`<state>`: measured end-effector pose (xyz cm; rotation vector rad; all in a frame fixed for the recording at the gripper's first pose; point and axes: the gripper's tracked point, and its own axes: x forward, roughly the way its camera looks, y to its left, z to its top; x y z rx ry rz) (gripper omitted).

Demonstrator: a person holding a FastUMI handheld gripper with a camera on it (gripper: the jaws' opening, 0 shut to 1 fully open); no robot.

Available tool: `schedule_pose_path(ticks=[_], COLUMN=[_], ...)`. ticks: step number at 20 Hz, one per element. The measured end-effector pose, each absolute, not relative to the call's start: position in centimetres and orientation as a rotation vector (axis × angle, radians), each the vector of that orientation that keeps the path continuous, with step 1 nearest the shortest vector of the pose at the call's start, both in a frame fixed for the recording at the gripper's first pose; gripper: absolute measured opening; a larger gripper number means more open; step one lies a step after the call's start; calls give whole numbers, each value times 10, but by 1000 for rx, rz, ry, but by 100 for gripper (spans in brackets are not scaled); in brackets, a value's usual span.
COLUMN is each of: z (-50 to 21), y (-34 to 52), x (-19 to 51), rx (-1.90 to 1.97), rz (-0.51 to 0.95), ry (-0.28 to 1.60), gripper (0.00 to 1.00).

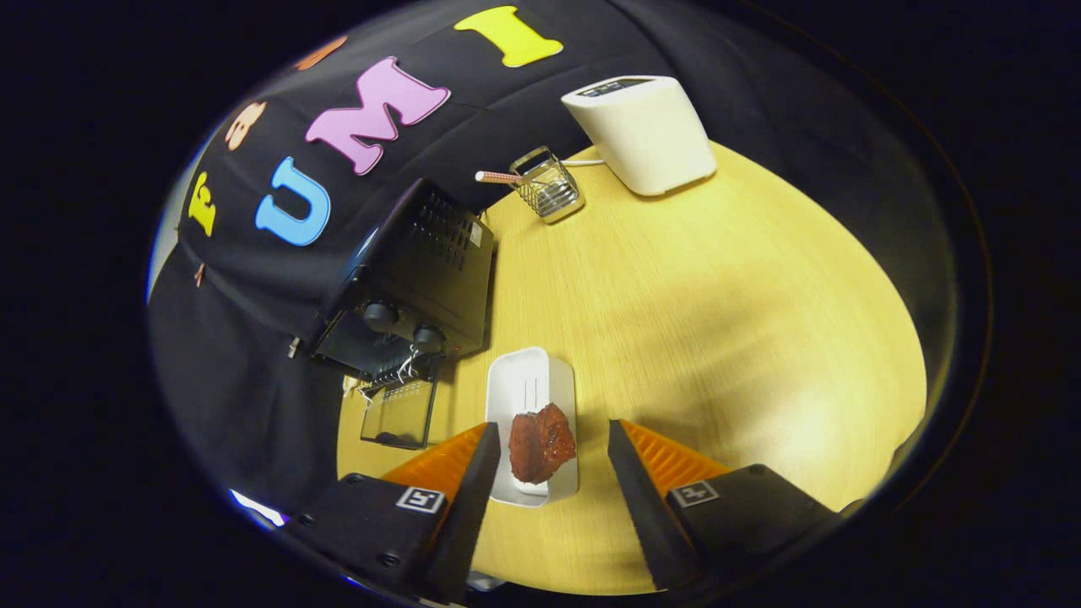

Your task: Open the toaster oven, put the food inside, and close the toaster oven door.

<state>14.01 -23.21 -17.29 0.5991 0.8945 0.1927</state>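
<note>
Right between the two fingers: the food, a dark red lump, sitting on the near end of a white tray. Not touched by either finger yet. Looks a bit taller than wide, with its long side running away from the gripper, the same way the tray runs. Gripper spread wide, holding nothing, one finger on each side of the tray's near end. So, probably, only a short push forward and a squeeze needed to grab the lump.

Just past the tray and off to the left: the black toaster oven, near the left edge of the table, with two round knobs on its front. Glass door already hanging open, down beside the tray. Likely a swing to the left once the food is held.

Far across the table, near the back edge: a little wire basket and a white toaster.
</note>
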Motion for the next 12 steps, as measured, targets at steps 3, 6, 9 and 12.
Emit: schedule_pose_path(ticks=[3, 6, 9, 12], z=[-181, -179, -181, -182], y=[-225, -218, -223, -219], x=[140, 139, 138, 137], rx=[629, 662, 678, 705], rz=[202, 224, 209, 226], ry=[931, 962, 986, 1008], gripper=[75, 48, 23, 20])
